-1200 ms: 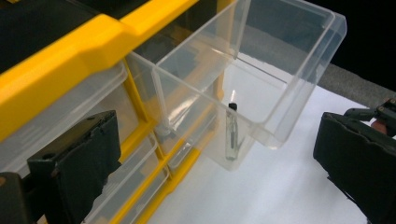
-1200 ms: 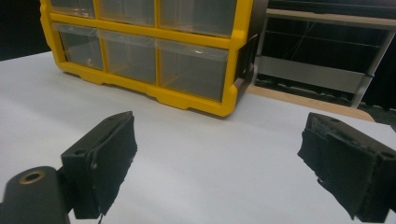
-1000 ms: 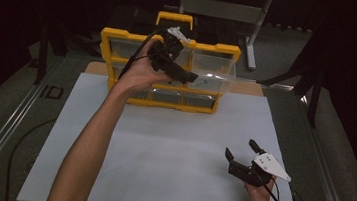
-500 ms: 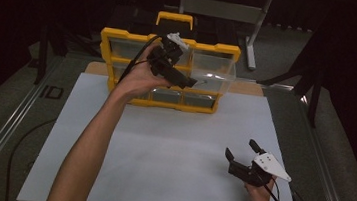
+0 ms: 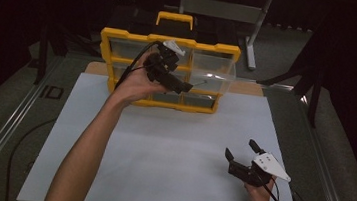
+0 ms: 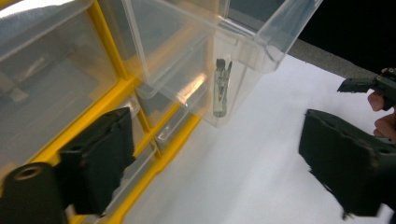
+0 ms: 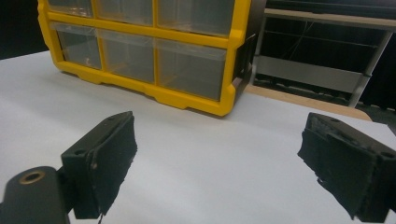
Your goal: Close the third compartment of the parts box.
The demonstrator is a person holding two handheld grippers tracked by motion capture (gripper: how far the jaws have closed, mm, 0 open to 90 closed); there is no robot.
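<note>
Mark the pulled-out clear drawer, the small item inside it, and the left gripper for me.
clear drawer (image 6: 261,42), left gripper view, on its transparent front wall.
small dark item (image 6: 222,88), left gripper view, on its middle.
left gripper (image 5: 188,87), high view, between its jaw tips.

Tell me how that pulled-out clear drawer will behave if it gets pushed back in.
The clear drawer looks thin-walled and light, so it probably slides easily. It sticks well out of the yellow organizer, so it may tilt or bind. The small dark item inside will likely shift.

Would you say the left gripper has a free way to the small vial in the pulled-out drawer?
Probably yes: the clear drawer is pulled out, and the left gripper, jaws open and just closing somewhat, hovers near the vial.
</note>
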